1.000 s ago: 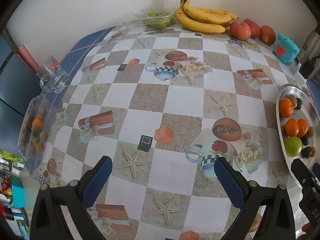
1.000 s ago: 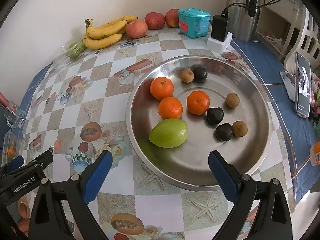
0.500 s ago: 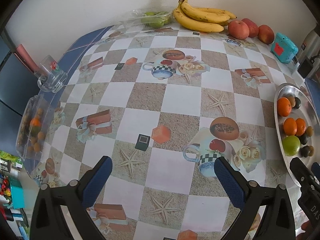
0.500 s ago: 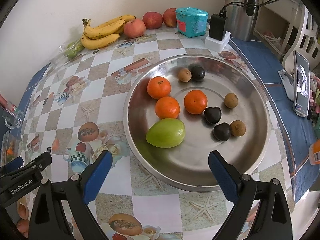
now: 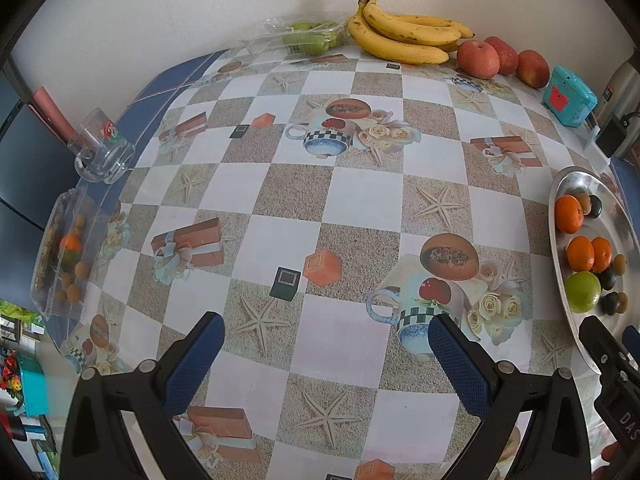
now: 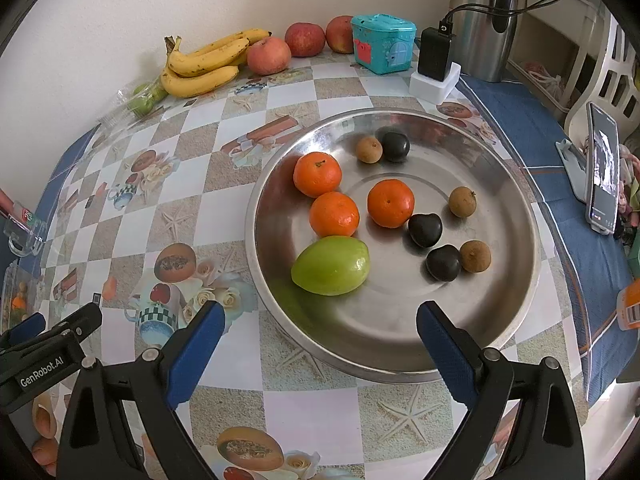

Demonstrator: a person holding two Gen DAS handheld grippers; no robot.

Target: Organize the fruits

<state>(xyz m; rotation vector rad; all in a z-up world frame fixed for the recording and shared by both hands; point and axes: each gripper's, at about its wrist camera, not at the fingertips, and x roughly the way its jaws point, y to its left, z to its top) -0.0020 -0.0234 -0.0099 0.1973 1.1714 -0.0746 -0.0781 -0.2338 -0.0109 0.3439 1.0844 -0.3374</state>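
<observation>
A round steel tray (image 6: 516,184) holds three oranges (image 6: 318,174), a green fruit (image 6: 331,266), dark fruits (image 6: 425,230) and small brown ones (image 6: 462,201); it also shows at the right edge of the left wrist view (image 5: 560,184). Bananas (image 5: 404,36), red apples (image 5: 478,59) and a clear pack of green fruit (image 5: 310,36) lie along the back wall. A clear box of small fruit (image 5: 66,256) sits at the left table edge. My left gripper (image 5: 324,348) is open and empty above the tablecloth. My right gripper (image 6: 318,332) is open and empty over the tray's near rim.
A glass mug (image 5: 100,152) stands near the left edge. A teal toy box (image 6: 382,44), a black charger on a white block (image 6: 436,66) and a steel kettle (image 6: 486,20) stand at the back right. A phone on a stand (image 6: 602,168) is at the right.
Both grippers have shifted slightly; the views show the table and tray a little lower and closer. Both stay open and empty.
</observation>
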